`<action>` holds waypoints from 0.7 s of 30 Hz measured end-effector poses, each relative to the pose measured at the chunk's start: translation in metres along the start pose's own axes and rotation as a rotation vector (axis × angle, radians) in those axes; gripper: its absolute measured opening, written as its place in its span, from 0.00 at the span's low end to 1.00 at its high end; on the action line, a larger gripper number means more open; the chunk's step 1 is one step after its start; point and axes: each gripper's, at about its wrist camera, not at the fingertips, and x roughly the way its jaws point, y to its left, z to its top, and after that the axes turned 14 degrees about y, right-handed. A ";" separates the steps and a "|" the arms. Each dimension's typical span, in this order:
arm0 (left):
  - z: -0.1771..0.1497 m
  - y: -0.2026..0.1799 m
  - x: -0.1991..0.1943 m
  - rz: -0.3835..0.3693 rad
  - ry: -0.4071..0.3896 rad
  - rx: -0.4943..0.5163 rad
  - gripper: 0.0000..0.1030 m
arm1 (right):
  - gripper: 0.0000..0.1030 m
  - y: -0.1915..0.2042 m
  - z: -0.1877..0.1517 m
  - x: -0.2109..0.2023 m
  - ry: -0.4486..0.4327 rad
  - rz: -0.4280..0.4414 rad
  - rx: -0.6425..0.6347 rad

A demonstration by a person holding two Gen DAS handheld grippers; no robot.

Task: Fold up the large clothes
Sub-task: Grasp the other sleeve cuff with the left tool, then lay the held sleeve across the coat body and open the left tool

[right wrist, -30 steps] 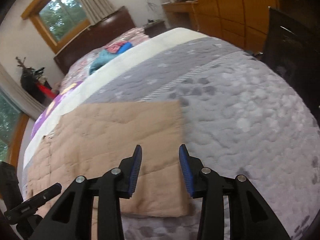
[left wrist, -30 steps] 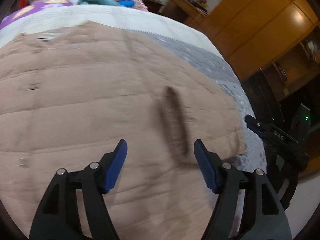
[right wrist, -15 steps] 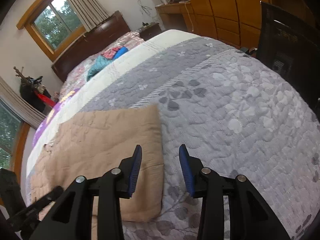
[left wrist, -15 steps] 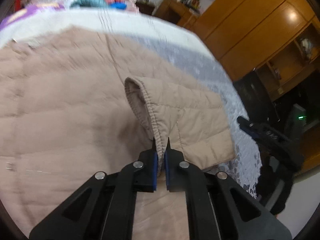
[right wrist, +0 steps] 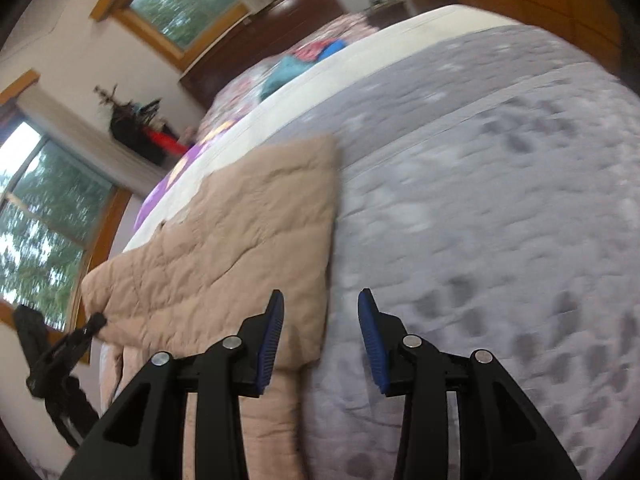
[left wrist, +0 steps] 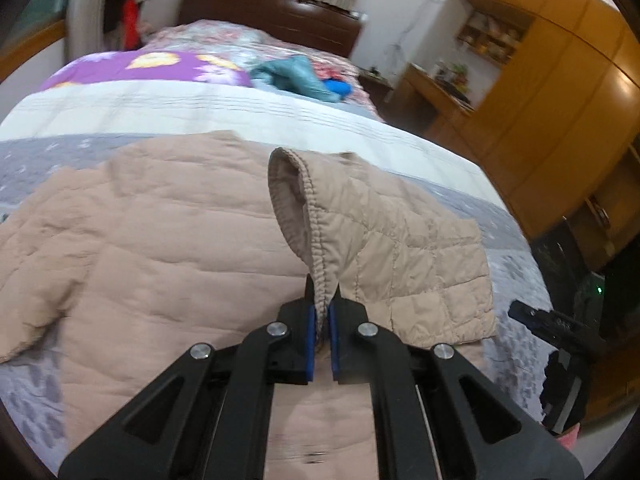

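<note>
- Nearest to the left wrist camera, the left gripper (left wrist: 322, 300) is seen with its jaws pressed together on the gathered cuff (left wrist: 316, 240) of a beige quilted jacket (left wrist: 160, 248).
- From this pinch, the sleeve (left wrist: 384, 248) is lifted and it is draped to the right, over the body of the jacket.
- Under the jacket, a grey bedspread (left wrist: 516, 272) with a darker flower pattern is spread on the bed, and the jacket is laid flat on it.
- At the right edge of the same view, the other black gripper is partly seen, beside the bed.
- Close to the right wrist camera, the right gripper (right wrist: 320, 328) is held with its jaws spread, and nothing is between the blue pads (right wrist: 270, 336).
- Just below and left of this gripper, the folded edge of the jacket (right wrist: 224, 248) is lying on the bedspread (right wrist: 480, 200); the pads are not touching it.
- Further away, a white band of bedding (left wrist: 200, 108) and a purple flowered cover (left wrist: 140, 64) are crossed over the bed.
- Beyond them, a teal cloth (left wrist: 296, 76) is left near the pillows.
- At the far end, a dark wooden headboard (left wrist: 272, 12) and orange wooden cupboards (left wrist: 560, 80) are seen; two windows (right wrist: 48, 224) are shown in the right wrist view.
</note>
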 end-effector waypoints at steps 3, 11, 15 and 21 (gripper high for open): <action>0.003 0.022 0.006 0.021 0.039 -0.025 0.04 | 0.38 0.011 0.002 0.017 0.037 -0.013 -0.041; 0.000 0.070 0.059 0.045 0.147 -0.102 0.07 | 0.37 0.020 0.000 0.045 0.086 -0.126 -0.065; -0.006 0.080 0.064 0.010 0.139 -0.127 0.10 | 0.37 0.024 -0.002 0.047 0.079 -0.146 -0.083; -0.013 0.081 0.024 0.083 0.060 -0.165 0.38 | 0.40 0.039 -0.008 0.011 0.015 -0.123 -0.096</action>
